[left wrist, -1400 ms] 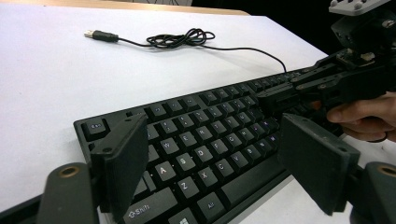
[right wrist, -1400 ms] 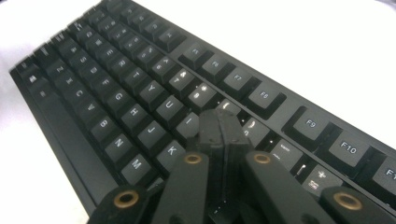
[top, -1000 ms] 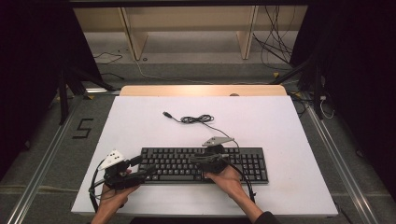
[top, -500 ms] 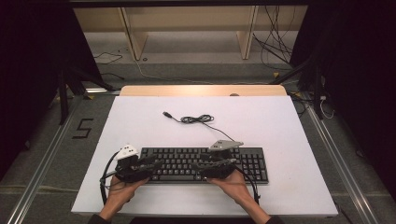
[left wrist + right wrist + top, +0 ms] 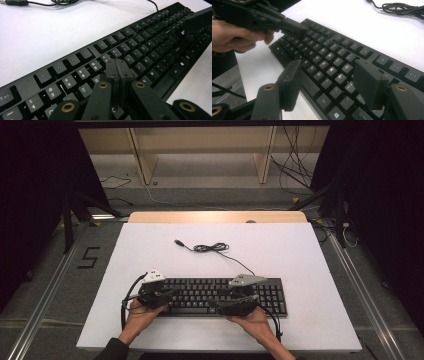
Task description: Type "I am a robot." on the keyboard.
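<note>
Left gripper view shows my left claw (image 5: 117, 70) pressed together over the keyboard (image 5: 140, 57), mid-typing, while my right claw (image 5: 329, 85) has just been spreading with nothing between its jaws; next comes a careful press on 1 key.

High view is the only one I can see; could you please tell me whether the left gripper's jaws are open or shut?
Observer: The left gripper is shut, its pads pressed together with nothing between them.
Operator: Thank you. Where on the keyboard does it point?
Observer: Its tip is over the keyboard's letter rows, between the R key and the U key; I cannot tell whether it touches one.
Operator: And the right gripper, please?
Observer: The right gripper is open; its jaws have just been opening, with nothing held, above the lower letter rows.
</note>
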